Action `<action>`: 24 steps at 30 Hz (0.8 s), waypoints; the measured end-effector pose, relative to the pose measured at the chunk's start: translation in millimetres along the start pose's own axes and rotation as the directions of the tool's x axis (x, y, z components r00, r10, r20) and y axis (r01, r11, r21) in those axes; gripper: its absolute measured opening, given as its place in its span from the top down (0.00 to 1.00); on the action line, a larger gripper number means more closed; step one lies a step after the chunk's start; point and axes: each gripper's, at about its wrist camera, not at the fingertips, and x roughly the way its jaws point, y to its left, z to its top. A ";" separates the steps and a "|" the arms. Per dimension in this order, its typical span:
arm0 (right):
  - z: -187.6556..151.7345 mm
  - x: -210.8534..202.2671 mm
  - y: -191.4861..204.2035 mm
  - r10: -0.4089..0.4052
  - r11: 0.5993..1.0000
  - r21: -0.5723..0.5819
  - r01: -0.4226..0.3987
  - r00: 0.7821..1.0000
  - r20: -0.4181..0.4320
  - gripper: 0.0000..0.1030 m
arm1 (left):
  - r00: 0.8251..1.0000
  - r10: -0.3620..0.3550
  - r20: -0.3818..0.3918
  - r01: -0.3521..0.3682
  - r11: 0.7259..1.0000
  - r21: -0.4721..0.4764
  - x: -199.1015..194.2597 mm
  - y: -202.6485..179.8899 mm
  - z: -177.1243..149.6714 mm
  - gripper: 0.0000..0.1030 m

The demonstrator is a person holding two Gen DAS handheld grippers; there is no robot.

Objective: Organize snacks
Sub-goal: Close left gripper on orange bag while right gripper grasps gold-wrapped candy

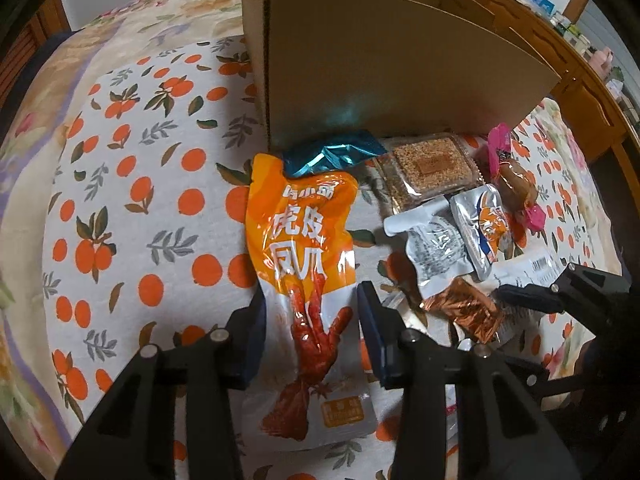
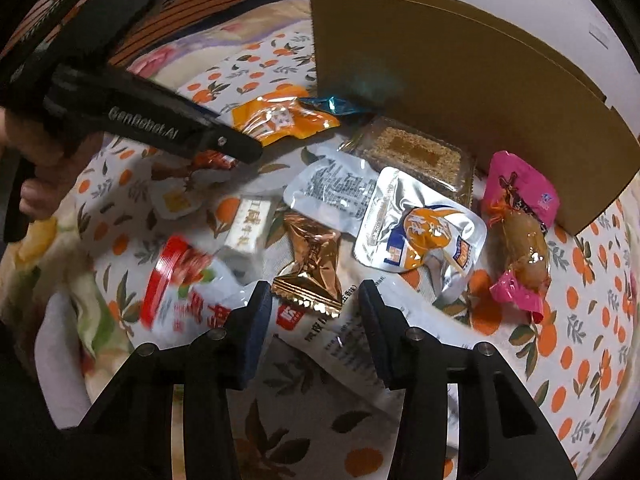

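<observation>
now orange snack pkt (image 1: 304,280) lies btw open left tool (image 1: 311,300) fingers; right tool (image 2: 311,300) open too.

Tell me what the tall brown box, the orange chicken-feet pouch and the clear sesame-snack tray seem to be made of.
Tall brown box: corrugated cardboard, matte; fluting shows along its cut edge.
Orange chicken-feet pouch: glossy plastic film, judging by glare and wrinkles.
Clear sesame-snack tray: probably thin rigid transparent plastic; contents show through and the rim holds its shape.

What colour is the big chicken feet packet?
Orange and white chicken feet packet, clearest in the left wrist view.
</observation>
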 end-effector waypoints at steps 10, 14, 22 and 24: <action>-3.2 -3.8 -4.1 -0.004 1.000 0.023 0.003 1.000 0.016 0.78 | 1.000 0.004 0.002 -0.004 1.000 0.008 0.8 -2.3 1.0 0.61; -4.6 -12.3 -3.7 -0.005 1.000 0.026 0.004 0.999 0.033 0.96 | 1.000 0.002 0.011 -0.002 1.000 0.009 -2.9 -2.8 1.5 0.61; -5.0 -25.1 -5.7 0.021 0.999 0.046 -0.025 0.997 0.077 1.00 | 1.000 0.001 0.013 -0.001 1.000 0.009 -4.0 -3.1 1.0 0.60; -4.6 -31.0 -5.4 0.024 0.998 0.048 -0.029 0.995 0.094 1.00 | 1.000 0.001 0.016 -0.001 1.000 0.010 -5.2 -3.0 1.0 0.60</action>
